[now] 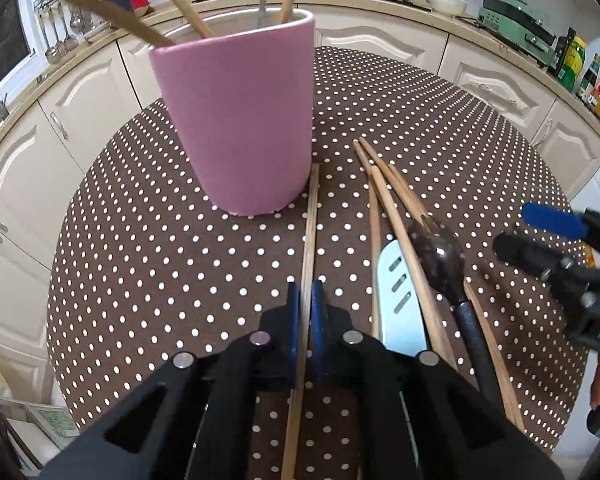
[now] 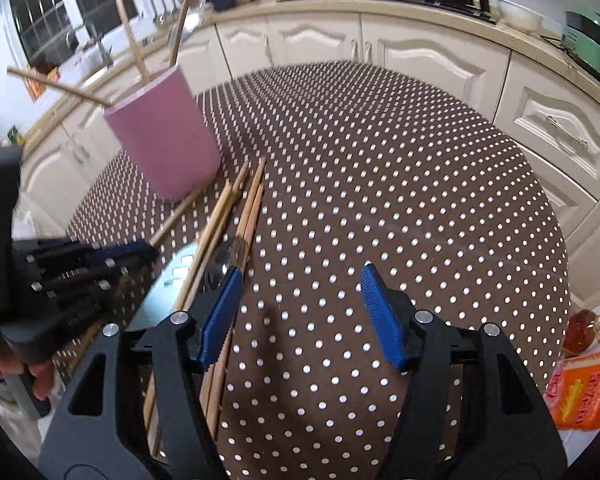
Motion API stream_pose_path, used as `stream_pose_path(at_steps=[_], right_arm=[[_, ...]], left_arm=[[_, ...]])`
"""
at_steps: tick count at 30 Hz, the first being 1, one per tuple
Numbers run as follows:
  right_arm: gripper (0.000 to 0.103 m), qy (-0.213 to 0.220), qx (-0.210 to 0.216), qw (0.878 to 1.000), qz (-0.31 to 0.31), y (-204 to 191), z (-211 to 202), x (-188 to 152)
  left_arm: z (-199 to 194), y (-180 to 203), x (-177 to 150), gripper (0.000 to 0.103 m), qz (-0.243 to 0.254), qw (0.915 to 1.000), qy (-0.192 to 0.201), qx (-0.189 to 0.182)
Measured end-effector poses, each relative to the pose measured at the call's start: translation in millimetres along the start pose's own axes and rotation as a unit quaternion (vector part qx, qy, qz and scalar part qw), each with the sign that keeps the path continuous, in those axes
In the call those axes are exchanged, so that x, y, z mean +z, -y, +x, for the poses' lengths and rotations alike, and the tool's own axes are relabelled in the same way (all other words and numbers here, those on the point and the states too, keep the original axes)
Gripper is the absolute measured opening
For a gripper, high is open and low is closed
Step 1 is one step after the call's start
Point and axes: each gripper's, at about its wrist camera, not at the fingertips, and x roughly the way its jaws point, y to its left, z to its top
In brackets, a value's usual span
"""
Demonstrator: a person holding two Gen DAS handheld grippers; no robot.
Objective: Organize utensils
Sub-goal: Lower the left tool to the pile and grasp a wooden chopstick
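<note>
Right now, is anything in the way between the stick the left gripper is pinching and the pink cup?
Nothing visible blocks it. The left gripper is shut on the stick, and bare tablecloth runs up to the cup. The other chopsticks lie off to the right. The cup already holds some utensils.

Both wrist cameras are looking steeply down along their fingers, sitting close above the dotted table (image 1: 140,240). The left view is facing the pink cup (image 1: 240,120) from very near; the right view is seeing it further left. Both are sharing the cup, the loose chopsticks (image 2: 236,216) and the cabinets (image 2: 432,56) behind
</note>
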Motion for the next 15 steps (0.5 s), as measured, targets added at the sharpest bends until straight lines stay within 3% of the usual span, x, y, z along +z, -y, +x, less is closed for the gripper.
stream_pose_path(at_steps=[15], right_arm=[[0.061, -0.027, -0.027, 0.998, -0.042, -32, 20, -6]], left_arm=[[-21, -14, -33, 0.006, -0.034, 0.9994, 0.004, 0.005]])
